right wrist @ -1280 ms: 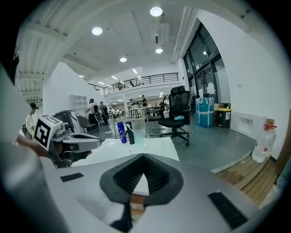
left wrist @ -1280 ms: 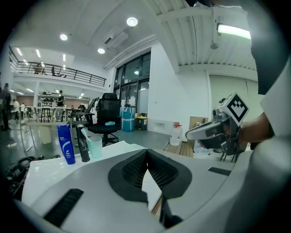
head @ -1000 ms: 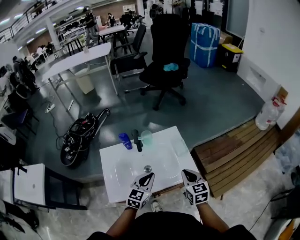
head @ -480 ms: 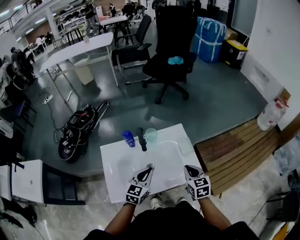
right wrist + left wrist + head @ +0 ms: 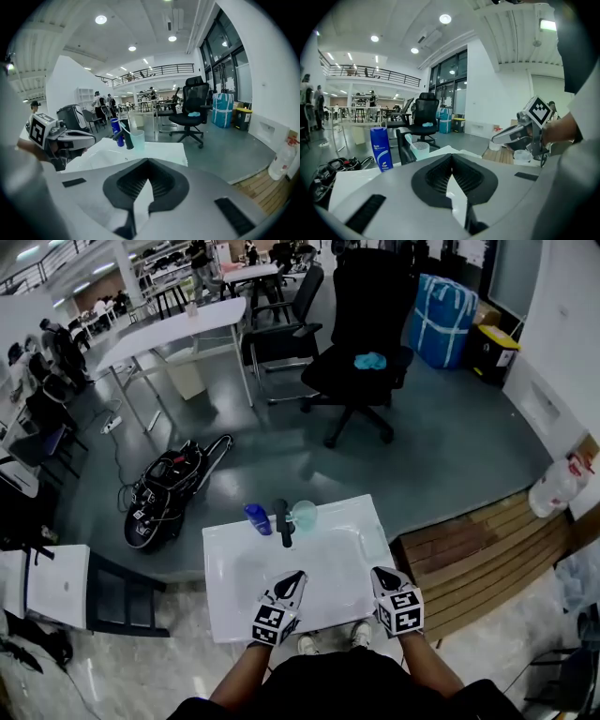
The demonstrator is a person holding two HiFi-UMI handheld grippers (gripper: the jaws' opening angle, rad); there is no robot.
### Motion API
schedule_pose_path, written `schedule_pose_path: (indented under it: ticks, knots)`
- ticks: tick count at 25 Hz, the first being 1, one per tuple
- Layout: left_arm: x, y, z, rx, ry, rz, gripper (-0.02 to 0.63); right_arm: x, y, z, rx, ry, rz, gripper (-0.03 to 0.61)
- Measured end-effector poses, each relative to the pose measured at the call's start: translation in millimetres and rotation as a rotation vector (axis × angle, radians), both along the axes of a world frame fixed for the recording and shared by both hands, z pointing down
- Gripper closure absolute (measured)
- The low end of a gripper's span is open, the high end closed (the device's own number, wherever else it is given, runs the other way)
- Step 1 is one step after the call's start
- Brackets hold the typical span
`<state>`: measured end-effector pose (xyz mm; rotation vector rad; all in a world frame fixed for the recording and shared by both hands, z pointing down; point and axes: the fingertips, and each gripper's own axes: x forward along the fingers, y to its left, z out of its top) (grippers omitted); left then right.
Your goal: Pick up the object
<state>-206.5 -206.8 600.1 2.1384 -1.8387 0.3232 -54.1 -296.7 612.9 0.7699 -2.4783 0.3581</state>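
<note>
Hovering over the near edge of the white counter [image 5: 221, 563], the left tongs [image 5: 296, 577] and right tongs [image 5: 381, 574] are both closed and empty. At the far rim stands the blue bottle [image 5: 254, 518], probably light, smooth plastic; grip its middle squarely.

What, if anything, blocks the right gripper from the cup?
Probably nothing, so yes: the right gripper is at the sink's near edge, nothing standing between it and the cup. The faucet stands close beside the cup; the shut jaws must open.
</note>
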Motion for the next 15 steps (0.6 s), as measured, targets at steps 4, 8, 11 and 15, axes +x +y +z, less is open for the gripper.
schedule_pose_path:
  ticks: [4, 8, 11, 15]
  knots:
    - [7, -12, 2, -0.009, 0.010, -0.028, 0.600, 8, -16, 6, -0.007, 0.022, -0.018, 0.560]
    - [12, -20, 13, -0.032, 0.014, -0.043, 0.600, 22, -30, 21, -0.022, 0.057, -0.003, 0.560]
    - [15, -22, 17, -0.045, 0.023, -0.058, 0.600, 34, -43, 31, -0.038, 0.082, 0.020, 0.560]
    - [19, -23, 23, -0.060, 0.035, -0.075, 0.600, 42, -63, 45, -0.049, 0.120, 0.033, 0.560]
